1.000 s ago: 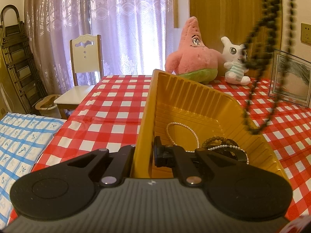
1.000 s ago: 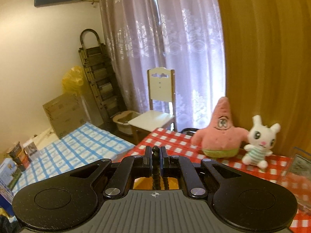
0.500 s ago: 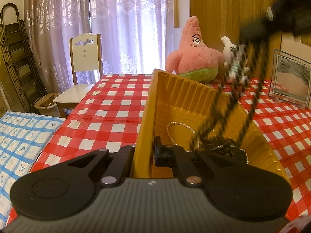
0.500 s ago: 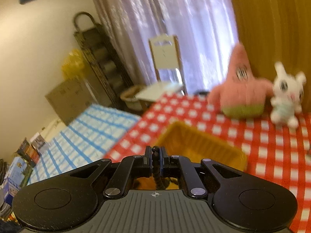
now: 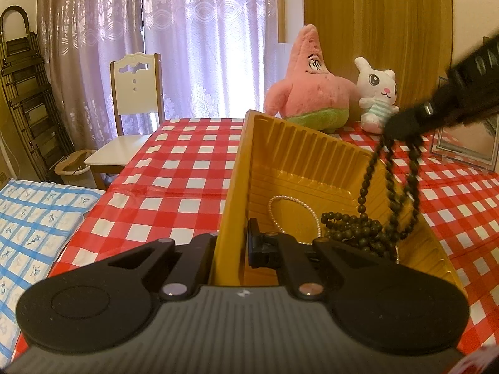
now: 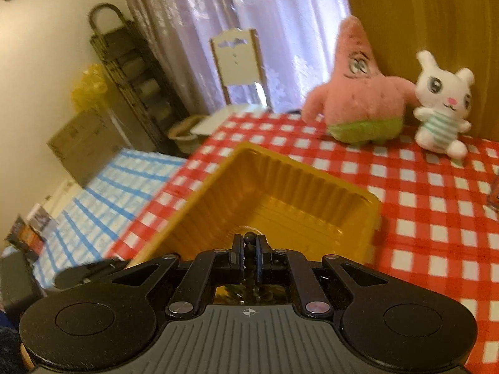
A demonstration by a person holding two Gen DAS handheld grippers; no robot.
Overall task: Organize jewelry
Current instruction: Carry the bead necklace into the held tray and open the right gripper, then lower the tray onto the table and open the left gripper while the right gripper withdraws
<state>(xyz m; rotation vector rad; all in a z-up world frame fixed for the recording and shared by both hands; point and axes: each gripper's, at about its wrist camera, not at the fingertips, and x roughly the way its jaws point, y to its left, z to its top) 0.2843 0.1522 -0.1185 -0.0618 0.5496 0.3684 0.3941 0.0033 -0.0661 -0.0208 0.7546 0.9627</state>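
My left gripper (image 5: 232, 243) is shut on the near left wall of a yellow plastic tray (image 5: 299, 155) on the red checked table. My right gripper (image 6: 249, 251) is shut on a dark bead necklace (image 5: 365, 193) and hangs over the tray (image 6: 280, 187). It also shows in the left wrist view (image 5: 402, 126). The necklace's lower loops rest on the tray floor. A white pearl necklace (image 5: 280, 199) lies in the tray beside them.
A pink star plush (image 5: 308, 84) and a white rabbit plush (image 5: 377, 93) stand at the back of the table (image 5: 187, 162). A picture frame (image 5: 464, 143) stands at the right. A chair (image 5: 131, 106) is beyond the left edge.
My right gripper has come down toward the tray, and the dark necklace has gone from hanging high to piling on the tray floor. The left gripper has not moved.
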